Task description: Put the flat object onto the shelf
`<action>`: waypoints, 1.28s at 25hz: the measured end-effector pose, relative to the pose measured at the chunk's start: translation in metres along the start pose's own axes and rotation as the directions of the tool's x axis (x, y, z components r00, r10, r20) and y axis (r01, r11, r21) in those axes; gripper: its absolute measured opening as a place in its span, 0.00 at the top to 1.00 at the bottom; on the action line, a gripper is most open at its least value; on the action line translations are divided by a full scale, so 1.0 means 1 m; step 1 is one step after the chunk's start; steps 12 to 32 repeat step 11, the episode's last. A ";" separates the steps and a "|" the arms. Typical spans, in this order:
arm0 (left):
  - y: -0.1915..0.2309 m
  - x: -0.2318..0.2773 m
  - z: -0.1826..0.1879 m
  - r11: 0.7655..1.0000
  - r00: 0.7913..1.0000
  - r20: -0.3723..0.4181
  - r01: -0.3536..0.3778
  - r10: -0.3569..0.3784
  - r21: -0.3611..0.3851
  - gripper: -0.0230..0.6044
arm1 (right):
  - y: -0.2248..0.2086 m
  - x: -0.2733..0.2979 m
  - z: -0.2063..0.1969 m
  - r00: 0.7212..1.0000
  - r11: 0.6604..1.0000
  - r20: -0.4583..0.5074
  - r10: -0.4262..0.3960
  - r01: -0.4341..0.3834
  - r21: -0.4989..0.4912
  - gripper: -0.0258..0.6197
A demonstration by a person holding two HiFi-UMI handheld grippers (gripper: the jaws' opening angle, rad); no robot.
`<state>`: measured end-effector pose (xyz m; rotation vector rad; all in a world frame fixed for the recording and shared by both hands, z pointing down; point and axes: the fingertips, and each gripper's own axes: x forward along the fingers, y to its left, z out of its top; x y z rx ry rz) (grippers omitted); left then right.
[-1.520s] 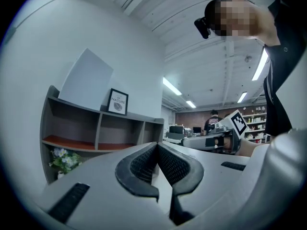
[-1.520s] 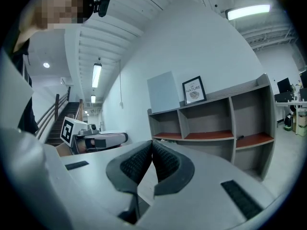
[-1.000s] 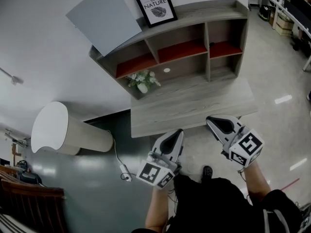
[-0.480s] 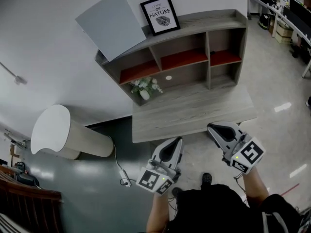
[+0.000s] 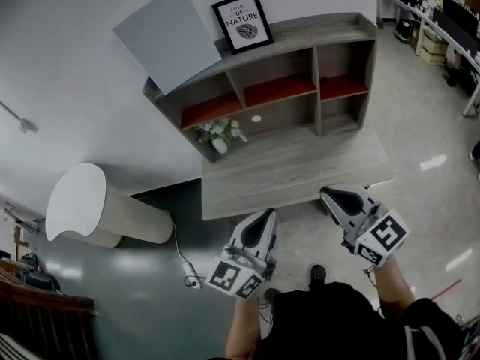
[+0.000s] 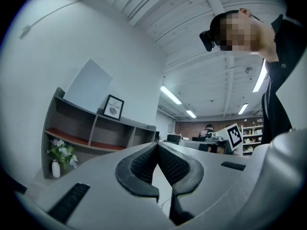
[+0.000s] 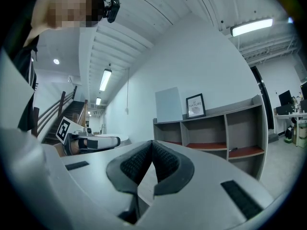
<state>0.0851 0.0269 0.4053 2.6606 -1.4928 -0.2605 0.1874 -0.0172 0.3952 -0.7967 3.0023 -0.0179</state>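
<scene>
A flat pale grey board (image 5: 167, 34) leans against the wall on top of the grey shelf unit (image 5: 330, 27), next to a framed "nature" print (image 5: 241, 22). The same board (image 6: 88, 86) and print (image 6: 113, 106) show in the left gripper view, and the board (image 7: 168, 104) also in the right gripper view. My left gripper (image 5: 259, 220) hangs low in front of the shelf's wooden base (image 5: 292, 167), shut with nothing between its tips. My right gripper (image 5: 337, 196) is level with it on the right, also shut and empty. Both stand well short of the shelf.
A small white vase of flowers (image 5: 219, 134) stands in the lower left compartment. Red liners (image 5: 279, 90) cover the upper compartments' floors. A white round-topped cylinder (image 5: 97, 206) stands left of the base, with a cable (image 5: 184, 255) on the floor. Desks and boxes (image 5: 435, 21) are at far right.
The view has shifted slightly, so the shelf sits a little lower in the picture. Both grippers stay shut and have drifted slightly downward in front of the person.
</scene>
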 end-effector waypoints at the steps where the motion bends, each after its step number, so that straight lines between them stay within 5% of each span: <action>1: 0.000 0.000 -0.001 1.000 1.000 -0.003 0.000 0.000 -0.003 0.94 | 0.000 0.000 0.001 1.000 1.000 0.001 0.001 -0.001 0.000 0.94; 32: -0.003 0.005 -0.008 1.000 0.999 -0.033 -0.004 0.004 0.012 0.94 | -0.005 0.000 0.000 1.000 1.000 0.009 -0.009 0.009 -0.001 0.94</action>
